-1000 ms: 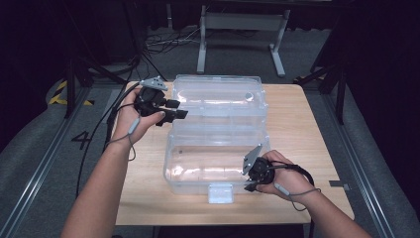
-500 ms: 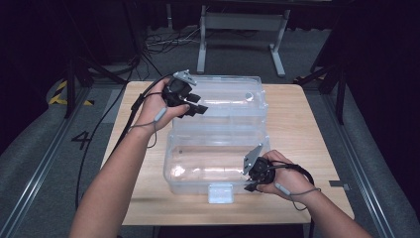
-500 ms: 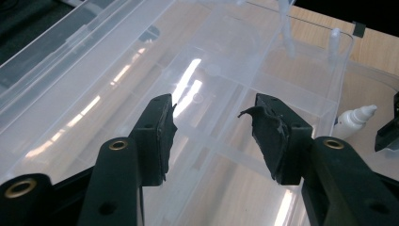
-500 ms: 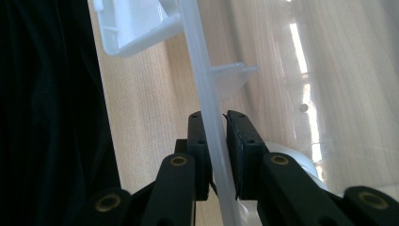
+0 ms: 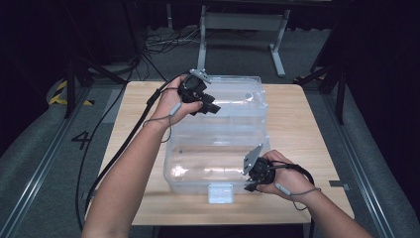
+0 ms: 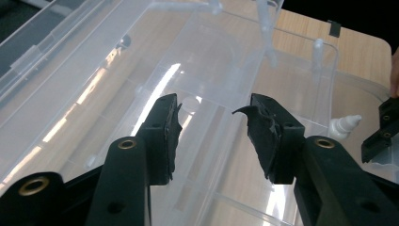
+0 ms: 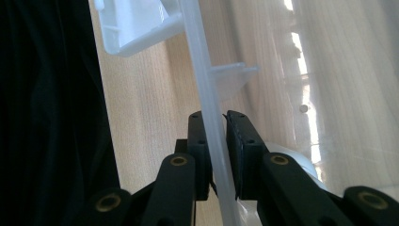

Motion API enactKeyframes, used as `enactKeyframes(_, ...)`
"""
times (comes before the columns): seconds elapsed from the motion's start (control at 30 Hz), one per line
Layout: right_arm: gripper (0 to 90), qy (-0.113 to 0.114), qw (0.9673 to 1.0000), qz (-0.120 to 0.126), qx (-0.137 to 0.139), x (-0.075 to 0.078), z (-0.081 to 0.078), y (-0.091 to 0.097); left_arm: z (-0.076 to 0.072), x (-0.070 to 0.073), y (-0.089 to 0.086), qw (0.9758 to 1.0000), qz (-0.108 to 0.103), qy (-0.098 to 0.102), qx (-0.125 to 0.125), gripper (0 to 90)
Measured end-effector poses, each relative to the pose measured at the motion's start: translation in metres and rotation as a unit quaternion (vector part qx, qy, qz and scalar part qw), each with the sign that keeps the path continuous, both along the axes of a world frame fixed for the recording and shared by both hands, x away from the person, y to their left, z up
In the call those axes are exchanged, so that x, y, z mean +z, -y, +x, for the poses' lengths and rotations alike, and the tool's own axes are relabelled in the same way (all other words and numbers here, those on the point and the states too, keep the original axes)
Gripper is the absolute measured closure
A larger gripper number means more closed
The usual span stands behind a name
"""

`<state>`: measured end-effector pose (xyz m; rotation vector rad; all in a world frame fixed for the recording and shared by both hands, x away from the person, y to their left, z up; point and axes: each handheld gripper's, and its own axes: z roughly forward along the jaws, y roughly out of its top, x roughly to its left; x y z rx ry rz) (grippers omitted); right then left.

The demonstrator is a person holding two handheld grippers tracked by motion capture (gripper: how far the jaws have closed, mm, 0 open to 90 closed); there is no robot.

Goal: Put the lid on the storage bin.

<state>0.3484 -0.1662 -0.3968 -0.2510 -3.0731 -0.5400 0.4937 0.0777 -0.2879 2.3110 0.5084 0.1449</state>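
A clear plastic storage box lies open on the wooden table, its second clear half spread out behind it. My left gripper hovers over the far half's left part. Its jaws are open and have just been closing, with only clear plastic below them and nothing between them. My right gripper is at the near half's front right, shut on the box's thin rim, which runs up between its pads.
A white latch sits on the box's front wall, near the table's front edge; in the right gripper view the latch is ahead along the rim. Cables trail off the table's left side. A metal stand is on the floor behind.
My left hand has moved right, from the far half's left edge to over that half, and its jaws have narrowed a little. The right hand has kept still on the rim.
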Motion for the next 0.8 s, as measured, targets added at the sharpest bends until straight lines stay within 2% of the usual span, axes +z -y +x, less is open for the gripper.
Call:
enactKeyframes(0.37,80.7,0.001,1.0000,0.002,0.001,0.000,0.000,0.000,0.006,-0.006,0.007,0.9996,0.011,-0.020,-0.016,53.8)
enactKeyframes(0.47,80.7,0.002,1.0000,0.003,-0.001,0.000,0.000,0.000,0.005,-0.010,0.010,0.9993,0.025,-0.019,-0.020,55.6)
enactKeyframes(0.5,80.7,0.002,1.0000,0.004,-0.002,-0.001,0.000,0.000,0.005,-0.010,0.010,0.9994,0.022,-0.018,-0.020,56.1)
enactKeyframes(0.57,80.7,0.000,1.0000,0.002,-0.003,0.000,-0.001,0.000,0.004,-0.010,0.010,0.9992,0.020,-0.025,-0.025,59.7)
enactKeyframes(0.73,80.7,0.000,1.0000,0.002,-0.003,0.000,-0.001,0.000,0.003,-0.010,0.011,0.9991,0.021,-0.025,-0.027,66.6)
enactKeyframes(0.8,80.7,0.002,1.0000,0.004,-0.002,-0.001,0.000,0.000,0.003,-0.009,0.011,0.9985,0.020,-0.040,-0.033,74.3)
